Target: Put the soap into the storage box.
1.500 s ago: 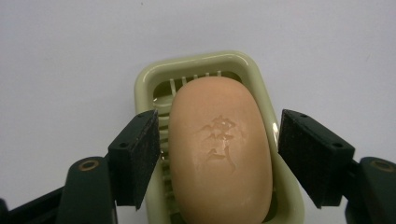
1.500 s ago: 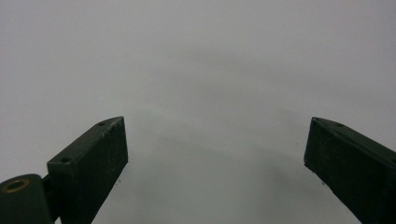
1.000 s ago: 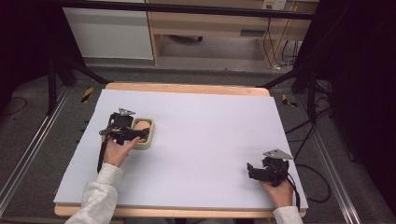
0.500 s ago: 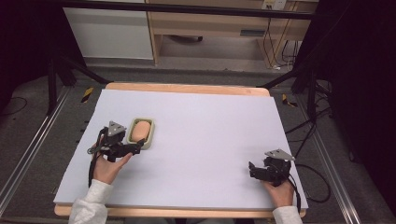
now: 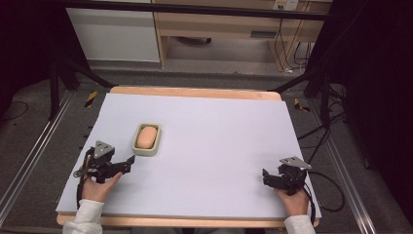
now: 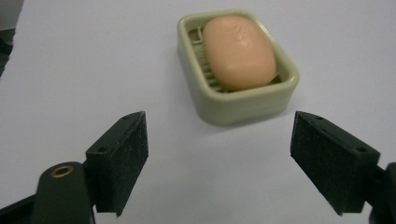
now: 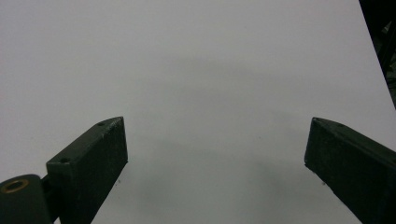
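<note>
A peach bar of soap [image 5: 146,137] [image 6: 239,52] lies in a pale green soap dish [image 5: 138,147] [image 6: 243,106] on the left part of the white table. My left gripper [image 5: 127,165] [image 6: 219,161] is open near the front left, a short way in front of the dish, with nothing between its jaws. At the front right, my right gripper [image 5: 265,176] [image 7: 215,163] is open over bare white surface.
The white sheet [image 5: 219,136] covers a wooden table [image 5: 195,92] whose edge shows at the back. Metal rails [image 5: 29,161] run along both sides on the floor. Cables [image 5: 331,187] trail at the right. A cabinet [image 5: 117,29] stands behind the table.
My left gripper has let go of the soap dish and drawn back toward the front left, now apart from it. The right gripper has barely moved.
</note>
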`<state>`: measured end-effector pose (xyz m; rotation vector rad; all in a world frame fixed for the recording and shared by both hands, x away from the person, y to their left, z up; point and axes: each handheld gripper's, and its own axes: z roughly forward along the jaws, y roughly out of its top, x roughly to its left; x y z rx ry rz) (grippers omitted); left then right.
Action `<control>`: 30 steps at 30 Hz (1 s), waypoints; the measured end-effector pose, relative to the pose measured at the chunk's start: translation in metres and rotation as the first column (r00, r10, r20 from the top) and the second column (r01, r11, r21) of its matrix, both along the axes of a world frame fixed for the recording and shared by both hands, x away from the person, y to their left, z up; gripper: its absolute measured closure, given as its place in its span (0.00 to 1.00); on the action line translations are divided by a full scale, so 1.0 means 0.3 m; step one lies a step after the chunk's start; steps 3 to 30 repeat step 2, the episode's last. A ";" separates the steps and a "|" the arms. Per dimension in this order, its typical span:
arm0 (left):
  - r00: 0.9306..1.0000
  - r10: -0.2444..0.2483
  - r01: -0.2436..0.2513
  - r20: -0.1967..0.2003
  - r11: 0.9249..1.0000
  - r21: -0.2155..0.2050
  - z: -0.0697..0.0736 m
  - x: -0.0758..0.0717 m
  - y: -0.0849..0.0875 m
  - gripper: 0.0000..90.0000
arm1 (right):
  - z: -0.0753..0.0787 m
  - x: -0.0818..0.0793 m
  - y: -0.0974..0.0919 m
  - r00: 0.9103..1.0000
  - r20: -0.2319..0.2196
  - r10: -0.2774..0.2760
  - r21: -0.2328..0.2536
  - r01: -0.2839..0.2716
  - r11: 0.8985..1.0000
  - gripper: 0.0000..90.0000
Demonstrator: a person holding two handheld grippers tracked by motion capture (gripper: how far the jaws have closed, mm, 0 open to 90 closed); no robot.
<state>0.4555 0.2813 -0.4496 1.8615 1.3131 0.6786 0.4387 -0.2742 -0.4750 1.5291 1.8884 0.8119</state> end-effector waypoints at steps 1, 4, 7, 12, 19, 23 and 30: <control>1.000 0.000 0.000 0.000 1.000 0.000 0.000 0.000 0.000 0.21 | 0.000 0.000 0.000 1.000 0.000 0.000 0.000 0.000 1.000 0.07; 1.000 0.007 -0.007 -0.008 1.000 0.008 -0.009 -0.004 0.013 0.21 | 0.000 0.000 -0.001 1.000 0.001 0.001 0.000 -0.001 1.000 0.07; 1.000 0.007 -0.007 -0.008 1.000 0.008 -0.009 -0.004 0.013 0.21 | 0.000 0.000 -0.001 1.000 0.001 0.001 0.000 -0.001 1.000 0.07; 1.000 0.007 -0.007 -0.008 1.000 0.008 -0.009 -0.004 0.013 0.21 | 0.000 0.000 -0.001 1.000 0.001 0.001 0.000 -0.001 1.000 0.07; 1.000 0.007 -0.007 -0.008 1.000 0.008 -0.009 -0.004 0.013 0.21 | 0.000 0.000 -0.001 1.000 0.001 0.001 0.000 -0.001 1.000 0.07; 1.000 0.007 -0.007 -0.008 1.000 0.008 -0.009 -0.004 0.013 0.21 | 0.000 0.000 -0.001 1.000 0.001 0.001 0.000 -0.001 1.000 0.07; 1.000 0.007 -0.007 -0.008 1.000 0.008 -0.009 -0.004 0.013 0.21 | 0.000 0.000 -0.001 1.000 0.001 0.001 0.000 -0.001 1.000 0.07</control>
